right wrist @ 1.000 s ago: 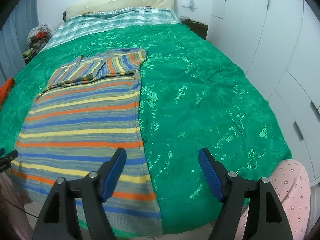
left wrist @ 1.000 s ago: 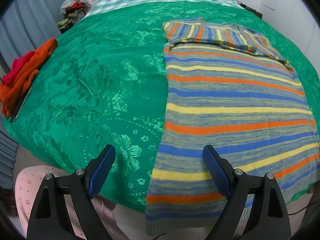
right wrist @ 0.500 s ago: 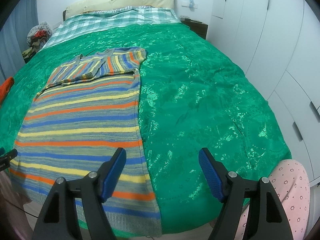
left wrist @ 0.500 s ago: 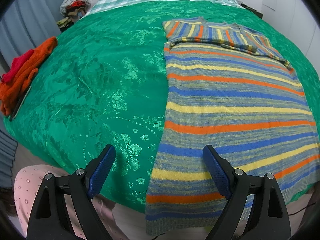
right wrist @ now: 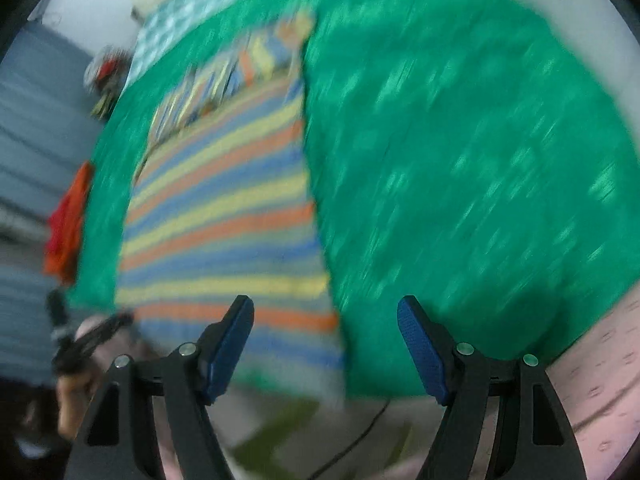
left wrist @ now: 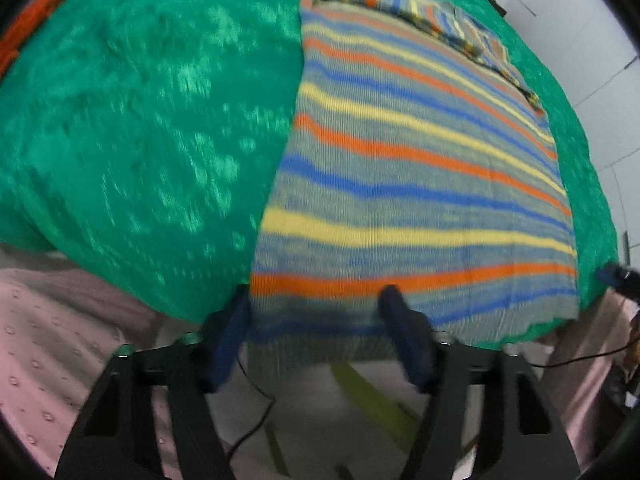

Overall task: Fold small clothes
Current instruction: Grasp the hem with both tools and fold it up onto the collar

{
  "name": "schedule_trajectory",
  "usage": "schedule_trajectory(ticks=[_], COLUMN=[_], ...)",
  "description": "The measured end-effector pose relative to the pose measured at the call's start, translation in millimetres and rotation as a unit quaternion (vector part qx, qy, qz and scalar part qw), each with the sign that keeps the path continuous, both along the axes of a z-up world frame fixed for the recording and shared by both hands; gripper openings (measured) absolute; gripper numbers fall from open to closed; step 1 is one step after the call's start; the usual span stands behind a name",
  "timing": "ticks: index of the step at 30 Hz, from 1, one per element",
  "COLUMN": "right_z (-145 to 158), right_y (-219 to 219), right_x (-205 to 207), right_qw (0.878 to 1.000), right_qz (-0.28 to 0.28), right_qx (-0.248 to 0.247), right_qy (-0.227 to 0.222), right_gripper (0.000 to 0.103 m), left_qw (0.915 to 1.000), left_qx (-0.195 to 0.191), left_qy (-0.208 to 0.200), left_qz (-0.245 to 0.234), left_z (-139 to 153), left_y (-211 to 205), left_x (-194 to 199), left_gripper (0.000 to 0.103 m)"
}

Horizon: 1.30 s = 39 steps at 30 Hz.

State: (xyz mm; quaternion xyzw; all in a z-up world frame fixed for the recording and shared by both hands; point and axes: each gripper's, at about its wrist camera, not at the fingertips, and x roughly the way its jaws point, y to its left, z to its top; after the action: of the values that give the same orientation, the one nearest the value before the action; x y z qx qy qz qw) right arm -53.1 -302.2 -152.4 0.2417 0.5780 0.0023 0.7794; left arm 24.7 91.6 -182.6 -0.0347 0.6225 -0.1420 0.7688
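Observation:
A striped knit sweater (left wrist: 400, 168) in orange, blue, yellow and grey lies flat on the green bedspread (left wrist: 140, 120), its hem hanging over the near edge. My left gripper (left wrist: 318, 300) is open, low at the hem's left corner, fingers either side of the hem. My right gripper (right wrist: 325, 312) is open and empty at the hem's right corner; the sweater (right wrist: 224, 208) and bedspread (right wrist: 460, 160) are blurred there. The left gripper (right wrist: 76, 344) shows at the far left of the right wrist view.
An orange and red pile of clothes (right wrist: 68, 224) lies at the bed's left edge. The floor with a black cable (left wrist: 256, 416) is under the grippers. Pink dotted trousers (left wrist: 48, 340) are close at the sides. White cupboards (left wrist: 592, 40) stand on the right.
Both grippers have dropped down and forward to the sweater's hem at the bed's near edge and tilted. Both views are now motion-blurred. The jaws stay open.

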Motion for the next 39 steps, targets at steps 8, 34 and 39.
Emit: schedule_trajectory(ticks=[8, 34, 39], right_z=[-60, 12, -12], right_y=[37, -85, -121], right_x=[14, 323, 366], right_qw=[0.989, 0.980, 0.961], right_qz=[0.078, -0.063, -0.141], right_qx=[0.039, 0.153, 0.166], right_qy=[0.119, -0.109, -0.169], right_gripper=[0.007, 0.005, 0.032], left_qw=[0.9979, 0.9811, 0.9637], left_qx=[0.024, -0.176, -0.191], left_qy=[0.048, -0.015, -0.016], left_qz=[-0.037, 0.080, 0.186], left_z=[-4, 46, 23], left_y=[-13, -40, -21], left_x=[-8, 350, 409], left_gripper=[0.006, 0.008, 0.018])
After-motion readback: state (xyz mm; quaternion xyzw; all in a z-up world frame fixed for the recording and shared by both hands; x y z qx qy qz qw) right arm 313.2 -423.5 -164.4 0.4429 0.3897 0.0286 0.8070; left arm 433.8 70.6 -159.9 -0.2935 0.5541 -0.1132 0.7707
